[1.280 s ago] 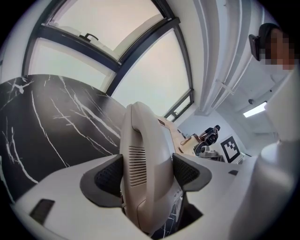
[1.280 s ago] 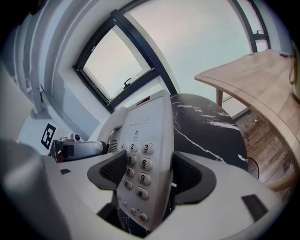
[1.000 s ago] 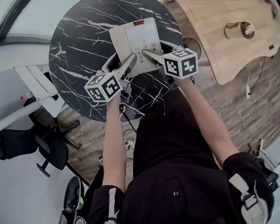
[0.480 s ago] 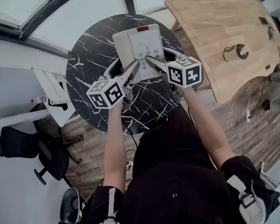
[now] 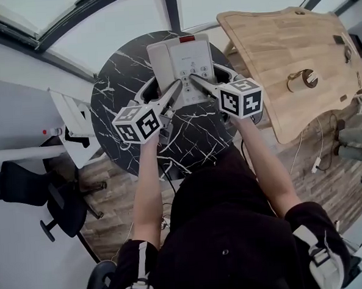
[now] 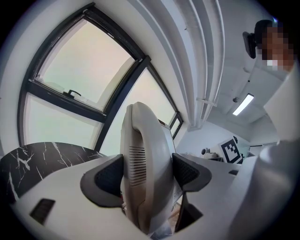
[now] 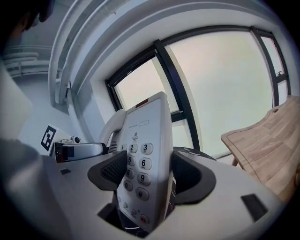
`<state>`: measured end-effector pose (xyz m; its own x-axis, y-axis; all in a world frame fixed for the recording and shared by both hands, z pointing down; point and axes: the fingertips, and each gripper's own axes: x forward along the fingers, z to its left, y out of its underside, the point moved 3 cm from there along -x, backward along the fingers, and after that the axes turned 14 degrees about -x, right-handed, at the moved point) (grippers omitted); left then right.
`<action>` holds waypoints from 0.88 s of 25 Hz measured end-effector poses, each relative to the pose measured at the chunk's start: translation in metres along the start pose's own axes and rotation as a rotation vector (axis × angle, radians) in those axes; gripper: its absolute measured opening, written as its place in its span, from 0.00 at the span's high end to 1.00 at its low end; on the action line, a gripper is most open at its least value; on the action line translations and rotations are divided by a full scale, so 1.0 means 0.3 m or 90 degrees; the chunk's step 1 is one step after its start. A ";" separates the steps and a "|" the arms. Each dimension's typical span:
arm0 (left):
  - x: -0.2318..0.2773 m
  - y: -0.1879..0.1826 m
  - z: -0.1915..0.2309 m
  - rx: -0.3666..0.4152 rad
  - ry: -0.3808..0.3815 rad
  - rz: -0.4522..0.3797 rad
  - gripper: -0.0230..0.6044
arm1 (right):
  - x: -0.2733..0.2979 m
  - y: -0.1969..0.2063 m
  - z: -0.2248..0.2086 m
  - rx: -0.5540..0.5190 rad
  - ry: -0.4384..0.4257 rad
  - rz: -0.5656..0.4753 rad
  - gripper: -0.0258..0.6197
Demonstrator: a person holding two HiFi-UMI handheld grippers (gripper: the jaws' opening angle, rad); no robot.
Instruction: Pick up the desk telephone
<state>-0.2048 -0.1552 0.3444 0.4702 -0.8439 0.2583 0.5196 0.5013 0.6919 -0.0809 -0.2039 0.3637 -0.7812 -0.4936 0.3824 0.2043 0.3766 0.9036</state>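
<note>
The white desk telephone [image 5: 182, 64] is held between both grippers over the round black marble table [image 5: 121, 114]. Its handset [image 5: 158, 66] rests along the left side of the base. My left gripper [image 5: 175, 90] is shut on the near end of the handset [image 6: 143, 168], whose ribbed face sits tight between the dark pads [image 6: 108, 177]. My right gripper [image 5: 195, 80] is shut on the keypad side of the base [image 7: 146, 164], with the number keys showing between its pads [image 7: 187, 174]. In both gripper views the telephone stands against the windows.
A light wooden table [image 5: 285, 43] with a tape roll [image 5: 301, 79] stands at the right, close to the marble table. A white rack [image 5: 69, 120] and a black office chair [image 5: 24, 187] are at the left. Cables hang off the wooden table's edge [image 5: 319, 157].
Both grippers stay shut on the telephone. The marble table looks smaller and lower beneath it than a second ago, so the telephone and grippers appear to have risen.
</note>
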 end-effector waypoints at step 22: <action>-0.011 -0.022 -0.055 0.033 -0.005 -0.012 0.42 | -0.038 -0.034 0.005 -0.018 -0.002 -0.017 0.46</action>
<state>-0.1979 -0.1526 0.3278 0.4547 -0.8549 0.2499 0.4910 0.4747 0.7305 -0.0750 -0.2008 0.3498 -0.7879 -0.5010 0.3581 0.2004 0.3413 0.9184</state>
